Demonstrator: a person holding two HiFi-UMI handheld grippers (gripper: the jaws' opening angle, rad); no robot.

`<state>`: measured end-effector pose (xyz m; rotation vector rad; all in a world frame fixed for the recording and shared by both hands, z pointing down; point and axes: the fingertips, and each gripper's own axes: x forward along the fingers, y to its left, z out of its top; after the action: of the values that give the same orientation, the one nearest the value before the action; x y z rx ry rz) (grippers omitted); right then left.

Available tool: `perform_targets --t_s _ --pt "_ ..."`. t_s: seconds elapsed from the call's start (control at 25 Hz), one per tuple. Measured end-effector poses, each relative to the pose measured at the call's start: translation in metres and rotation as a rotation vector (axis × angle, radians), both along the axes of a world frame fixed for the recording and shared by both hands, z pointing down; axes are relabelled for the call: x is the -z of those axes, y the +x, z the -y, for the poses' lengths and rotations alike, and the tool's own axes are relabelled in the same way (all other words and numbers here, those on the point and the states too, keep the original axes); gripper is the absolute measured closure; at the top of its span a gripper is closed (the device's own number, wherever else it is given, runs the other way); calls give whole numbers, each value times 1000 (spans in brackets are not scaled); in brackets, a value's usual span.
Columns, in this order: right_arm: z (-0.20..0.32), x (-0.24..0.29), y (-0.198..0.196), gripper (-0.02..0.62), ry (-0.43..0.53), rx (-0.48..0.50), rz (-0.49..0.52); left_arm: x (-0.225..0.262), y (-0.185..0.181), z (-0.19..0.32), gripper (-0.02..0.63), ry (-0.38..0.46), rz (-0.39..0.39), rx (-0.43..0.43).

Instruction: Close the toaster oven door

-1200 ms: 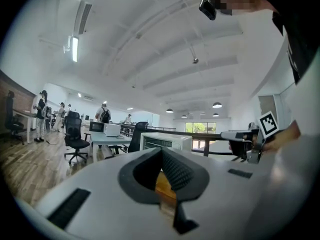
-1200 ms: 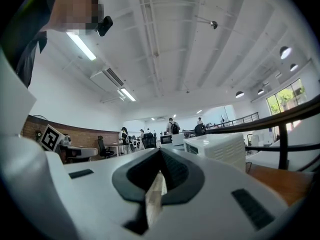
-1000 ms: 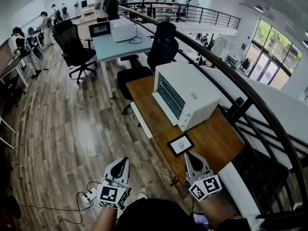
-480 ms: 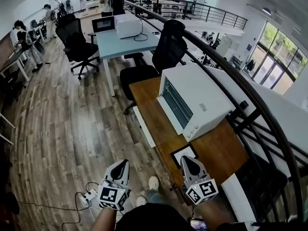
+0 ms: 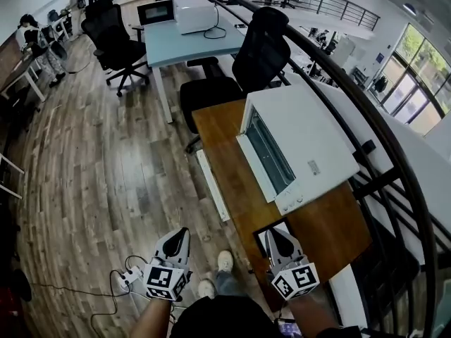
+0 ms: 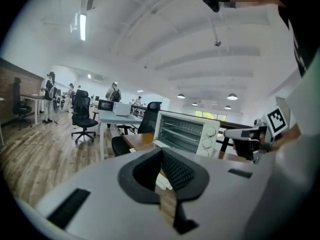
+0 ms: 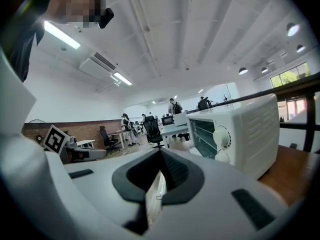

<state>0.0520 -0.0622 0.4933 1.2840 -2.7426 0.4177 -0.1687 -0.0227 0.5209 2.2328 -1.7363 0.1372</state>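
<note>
Open-plan office, wood-plank floor [image 5: 91, 182], with a wooden desk [image 5: 331, 217] running along a dark railing [image 5: 366, 118].

Your left gripper [image 5: 177, 241] hangs over the floor, left of the desk edge. Its jaws are clenched pad to pad with nothing between them.

Your right gripper [image 5: 277, 238] sits over the near end of the desk, jaws likewise pressed together and empty. A black-framed card [image 5: 261, 239] lies on the desk directly under these jaws, mostly covered.

The white toaster oven [image 5: 303, 139] stands on the desk, apart from both grippers: well ahead and right of the left jaws, ahead and slightly right of the right jaws.

The oven door [image 5: 255, 166] appears let down, and wire racks show in both gripper views. The steep head view leaves its exact tilt unclear.

The knobs [image 7: 222, 136] sit at the end of the front nearest the right jaws.

A black office chair [image 5: 257, 48] stands beyond the oven, farther ahead of the jaws. A white power strip [image 5: 130, 280] lies on the floor just left of the left jaws.
</note>
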Motion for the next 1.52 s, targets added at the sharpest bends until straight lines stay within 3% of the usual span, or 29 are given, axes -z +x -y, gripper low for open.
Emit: perform_targets --t_s 0.32,0.44,0.6,0.76,0.96,1.04,1.16,1.4,1.52 --pt "33 -24 -1 598 -52 -18 -27 -44 13 47 597 -124 -33 12" --pt "40 -40 2 598 -95 -23 -24 -76 22 63 595 -212 -68 1" --pt "44 -55 3 598 -136 -20 -34 -117 22 83 595 -362 -237 69" --pt "48 -65 6 598 -166 -15 -40 -144 26 101 594 -437 -364 122" --pt "48 -75 9 598 -194 -13 -32 -166 28 115 584 -476 -472 154" --pt "47 -78 11 598 -202 -14 -33 -174 30 119 515 -492 -516 159" --pt "49 -80 13 598 -210 -14 -36 -185 32 125 498 -509 -590 180" --pt "49 -86 17 598 -231 -31 -27 -200 47 132 425 -532 -846 160" --pt "48 -89 20 598 -243 -38 -25 -207 50 133 424 -536 -906 165"
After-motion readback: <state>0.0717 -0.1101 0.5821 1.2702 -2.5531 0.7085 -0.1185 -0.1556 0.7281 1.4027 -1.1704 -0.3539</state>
